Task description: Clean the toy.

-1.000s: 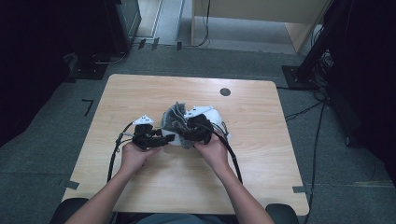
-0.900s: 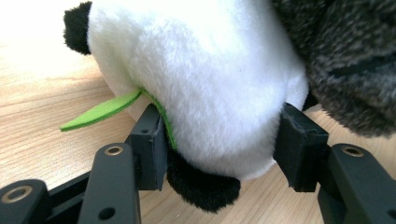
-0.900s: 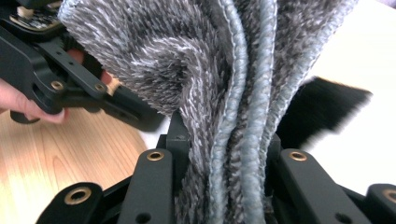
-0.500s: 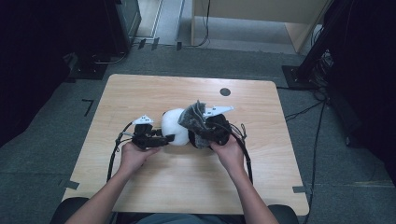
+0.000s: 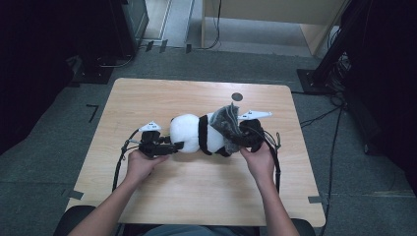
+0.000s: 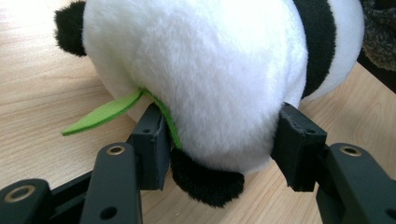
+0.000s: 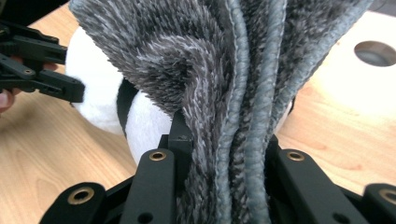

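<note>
Plush panda lies lengthwise between grippers: left gripper fingers clamp its rear; right gripper fingers clamp grey cloth at its head.

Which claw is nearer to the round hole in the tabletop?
The right. The right claw, clamped on the grey fuzzy cloth, sits just below the hole. The left claw grips the plush panda at its far end, well off to the left.

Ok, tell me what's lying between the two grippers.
In the high view, the plush panda spans from the left gripper to the right gripper, which pinches grey fuzzy cloth.
</note>
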The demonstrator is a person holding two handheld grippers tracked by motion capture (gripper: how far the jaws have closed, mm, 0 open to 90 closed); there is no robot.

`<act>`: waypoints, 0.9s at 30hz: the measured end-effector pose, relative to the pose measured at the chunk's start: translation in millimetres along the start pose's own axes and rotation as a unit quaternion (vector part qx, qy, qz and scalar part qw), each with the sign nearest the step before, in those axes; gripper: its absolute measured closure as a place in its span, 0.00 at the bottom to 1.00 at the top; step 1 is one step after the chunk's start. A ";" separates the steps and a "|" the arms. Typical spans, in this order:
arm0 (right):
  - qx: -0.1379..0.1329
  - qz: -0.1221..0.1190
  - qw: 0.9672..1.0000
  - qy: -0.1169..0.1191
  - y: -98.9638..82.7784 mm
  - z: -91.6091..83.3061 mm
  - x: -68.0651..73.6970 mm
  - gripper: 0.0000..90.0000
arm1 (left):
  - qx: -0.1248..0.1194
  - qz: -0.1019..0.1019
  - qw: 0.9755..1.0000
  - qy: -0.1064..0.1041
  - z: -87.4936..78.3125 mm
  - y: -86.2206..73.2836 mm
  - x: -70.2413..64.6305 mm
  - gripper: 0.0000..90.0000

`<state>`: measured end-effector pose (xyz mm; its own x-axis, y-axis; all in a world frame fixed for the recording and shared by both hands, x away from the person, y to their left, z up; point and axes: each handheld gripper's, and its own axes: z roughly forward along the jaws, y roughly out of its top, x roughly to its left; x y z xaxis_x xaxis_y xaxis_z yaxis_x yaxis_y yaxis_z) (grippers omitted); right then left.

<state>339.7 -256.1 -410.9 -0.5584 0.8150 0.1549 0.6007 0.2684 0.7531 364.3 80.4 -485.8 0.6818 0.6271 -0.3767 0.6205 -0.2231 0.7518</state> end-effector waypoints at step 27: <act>0.019 -0.095 0.992 0.083 40.5 64.2 98.8 0.77 | -0.024 -0.008 1.000 0.007 -0.1 -2.0 -10.6 0.49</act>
<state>345.6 -131.8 -406.1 -0.7482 0.6531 0.1169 0.4945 0.4316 0.7545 355.9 74.3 -483.3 0.6669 0.6400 -0.3816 0.6116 -0.1777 0.7709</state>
